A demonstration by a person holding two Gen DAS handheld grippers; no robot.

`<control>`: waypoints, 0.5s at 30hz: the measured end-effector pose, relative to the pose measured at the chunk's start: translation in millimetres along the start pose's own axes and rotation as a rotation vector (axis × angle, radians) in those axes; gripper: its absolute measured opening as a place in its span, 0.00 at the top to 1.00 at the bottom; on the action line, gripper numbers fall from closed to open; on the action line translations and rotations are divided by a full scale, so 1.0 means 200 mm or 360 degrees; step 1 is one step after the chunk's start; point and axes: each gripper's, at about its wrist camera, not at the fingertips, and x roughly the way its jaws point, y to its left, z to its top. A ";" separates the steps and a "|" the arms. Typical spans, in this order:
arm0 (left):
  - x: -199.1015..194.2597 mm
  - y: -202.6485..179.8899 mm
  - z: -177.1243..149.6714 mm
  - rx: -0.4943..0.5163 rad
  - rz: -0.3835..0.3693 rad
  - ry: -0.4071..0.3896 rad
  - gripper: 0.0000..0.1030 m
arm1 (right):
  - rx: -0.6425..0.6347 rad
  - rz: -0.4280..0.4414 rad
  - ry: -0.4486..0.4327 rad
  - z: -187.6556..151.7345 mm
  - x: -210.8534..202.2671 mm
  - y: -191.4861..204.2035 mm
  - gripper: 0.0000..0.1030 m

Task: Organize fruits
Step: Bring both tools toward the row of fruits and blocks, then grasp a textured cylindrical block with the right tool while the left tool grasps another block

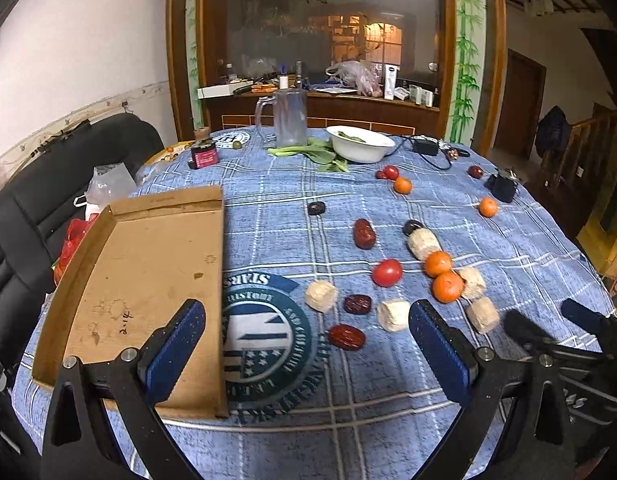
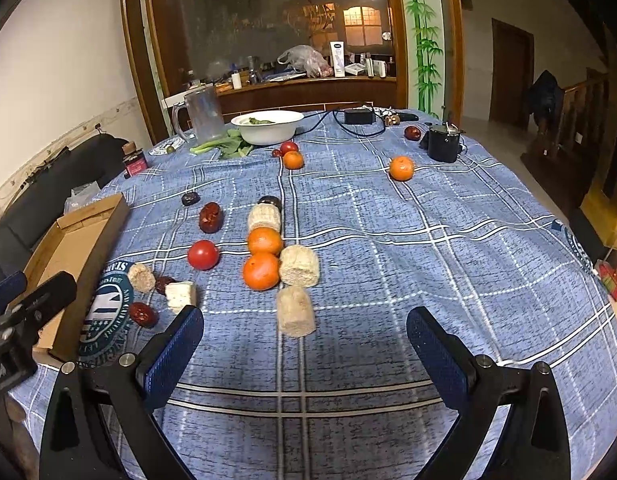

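Fruits lie scattered on the blue plaid tablecloth: oranges [image 1: 447,286] [image 2: 261,270], a red tomato [image 1: 387,272] [image 2: 203,255], red dates [image 1: 346,337] [image 2: 211,217] and pale corn cob pieces [image 1: 393,315] [image 2: 295,310]. An empty cardboard tray [image 1: 84,256] [image 2: 108,216] lies at the left. My left gripper [image 1: 306,340] is open and empty, above the tray's right edge and the near dates. My right gripper [image 2: 304,344] is open and empty, just before a corn cob piece; it also shows in the left wrist view [image 1: 556,324].
A white bowl [image 1: 360,143] [image 2: 267,126] with greens, a clear jug [image 1: 286,117] [image 2: 202,114] and a small jar [image 1: 203,153] stand at the far side. A black device [image 2: 442,143] and cables lie far right. A black chair [image 1: 48,184] is left of the table.
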 end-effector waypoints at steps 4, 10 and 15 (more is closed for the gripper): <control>0.04 0.12 0.02 -0.0080 -0.0001 0.0019 0.01 | -0.0029 -0.0034 -0.0014 0.02 -0.01 -0.05 0.03; 0.13 0.18 0.04 -0.0092 -0.0075 0.0085 0.02 | -0.0060 0.0071 0.0134 0.07 0.11 -0.04 0.23; 0.20 0.10 0.03 0.0012 -0.0292 0.0183 0.30 | -0.0093 0.0150 0.0261 0.05 0.23 -0.01 0.24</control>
